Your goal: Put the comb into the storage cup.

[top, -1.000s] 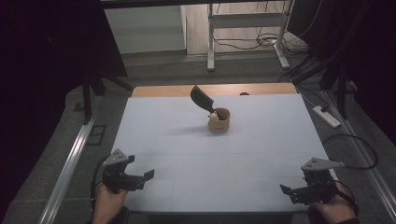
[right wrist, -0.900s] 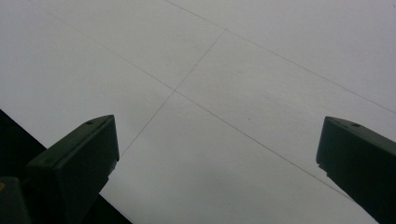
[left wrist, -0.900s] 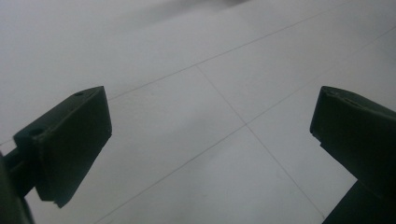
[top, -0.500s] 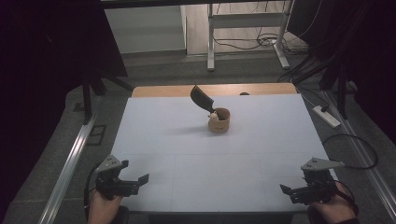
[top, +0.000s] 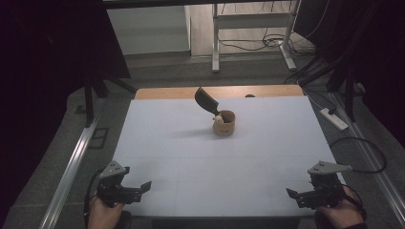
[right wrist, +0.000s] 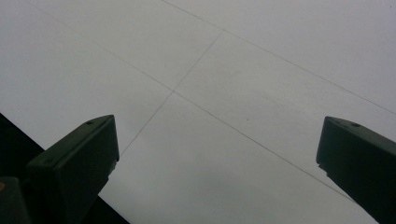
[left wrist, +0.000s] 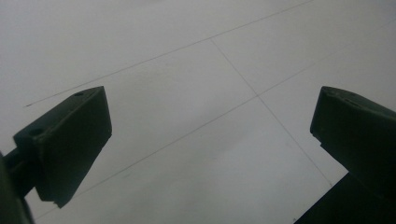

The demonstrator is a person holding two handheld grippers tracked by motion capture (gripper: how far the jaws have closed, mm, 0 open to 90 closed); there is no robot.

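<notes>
Left gripper [top: 136, 187] and right gripper [top: 298, 194] at near table edge, jaws spread wide, empty. White table [top: 200, 162] with thin grid lines beneath jaws. Well ahead of both: tan cup [top: 224, 123], black tool [top: 206, 100] leaning in it. Beyond: wooden strip, grey floor, cables.

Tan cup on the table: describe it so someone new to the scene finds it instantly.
Start from the white table and look to its far half, a little right of centre. There stands a small, round tan cup, well away from both grippers at the near edge. What sets it apart is the black, paddle-shaped tool leaning out of it, up and to the left.
</notes>
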